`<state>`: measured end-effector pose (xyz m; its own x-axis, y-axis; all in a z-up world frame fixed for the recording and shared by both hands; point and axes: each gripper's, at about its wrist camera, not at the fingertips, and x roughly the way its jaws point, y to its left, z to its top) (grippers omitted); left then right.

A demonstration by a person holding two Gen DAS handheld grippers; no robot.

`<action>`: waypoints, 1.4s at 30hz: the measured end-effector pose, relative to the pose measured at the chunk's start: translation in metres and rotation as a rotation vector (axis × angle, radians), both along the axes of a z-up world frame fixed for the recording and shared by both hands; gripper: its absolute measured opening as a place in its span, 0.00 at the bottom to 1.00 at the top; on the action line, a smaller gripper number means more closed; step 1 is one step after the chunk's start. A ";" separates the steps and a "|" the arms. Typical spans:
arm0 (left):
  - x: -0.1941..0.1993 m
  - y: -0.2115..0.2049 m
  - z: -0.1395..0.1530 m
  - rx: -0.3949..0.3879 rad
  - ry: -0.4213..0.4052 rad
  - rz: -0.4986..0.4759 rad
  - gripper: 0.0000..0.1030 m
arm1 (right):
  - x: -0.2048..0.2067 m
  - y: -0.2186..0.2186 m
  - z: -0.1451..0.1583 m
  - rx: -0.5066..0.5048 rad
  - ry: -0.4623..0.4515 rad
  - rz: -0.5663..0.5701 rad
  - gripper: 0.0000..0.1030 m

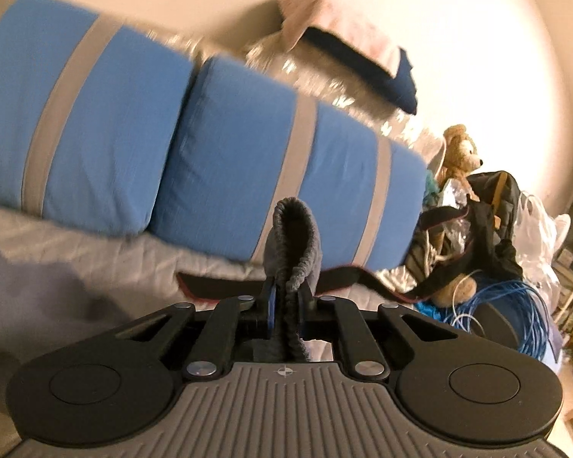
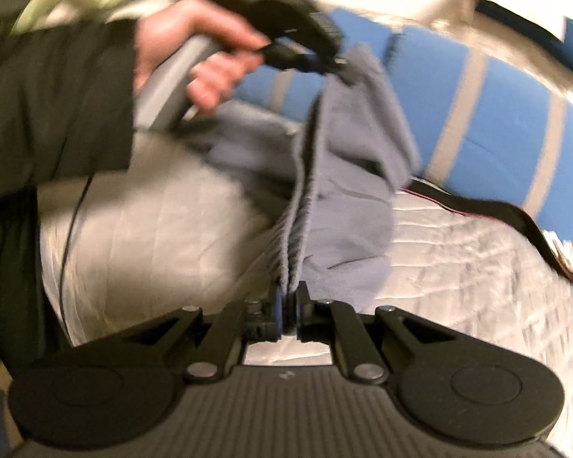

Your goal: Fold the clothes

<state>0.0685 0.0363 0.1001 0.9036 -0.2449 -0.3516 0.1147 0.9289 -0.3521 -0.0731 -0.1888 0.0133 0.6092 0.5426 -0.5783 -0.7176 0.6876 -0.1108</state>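
Note:
A grey knitted garment (image 2: pixel 355 145) hangs in the air over the bed, stretched between both grippers. My right gripper (image 2: pixel 289 297) is shut on its ribbed edge, which runs up and away from the jaws. In the right wrist view a person's hand (image 2: pixel 195 45) holds my left gripper (image 2: pixel 340 68) higher up, pinching the garment's top. In the left wrist view my left gripper (image 1: pixel 286 297) is shut on a fold of the grey ribbed fabric (image 1: pixel 294 236), which sticks up above the jaws. The garment's lower part is blurred.
A pale quilted bed cover (image 2: pixel 152 221) lies below. Blue cushions with grey stripes (image 1: pixel 95 114) line the far side, with a black strap (image 1: pixel 217 282) at their foot. At the right stand a teddy bear (image 1: pixel 458 152), a black bag (image 1: pixel 489 221), a blue cable coil (image 1: pixel 515 313) and white plastic bags (image 1: pixel 534 229).

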 end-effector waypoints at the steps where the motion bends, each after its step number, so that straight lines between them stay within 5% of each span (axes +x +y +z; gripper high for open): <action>1: 0.001 -0.008 0.009 0.015 -0.006 0.002 0.09 | 0.003 -0.009 0.007 0.033 0.014 -0.024 0.07; 10: 0.020 -0.107 0.088 0.123 -0.121 -0.055 0.09 | 0.035 -0.114 0.067 0.278 0.104 -0.246 0.07; 17: 0.049 -0.190 0.108 0.223 -0.169 -0.109 0.09 | 0.053 -0.173 0.087 0.355 0.129 -0.365 0.07; 27: 0.092 -0.272 0.078 0.303 -0.153 -0.180 0.09 | 0.091 -0.256 0.066 0.475 0.326 -0.534 0.07; 35: 0.135 -0.328 0.042 0.345 -0.125 -0.247 0.09 | 0.109 -0.306 0.051 0.501 0.398 -0.644 0.07; 42: 0.181 -0.372 -0.006 0.385 -0.027 -0.312 0.09 | 0.136 -0.341 0.019 0.520 0.496 -0.719 0.07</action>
<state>0.2491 -0.3353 0.0940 0.8181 -0.3622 -0.4467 0.4123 0.9109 0.0165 0.0630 -0.5297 0.0318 0.6462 0.3982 -0.6511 0.0013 0.8525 0.5227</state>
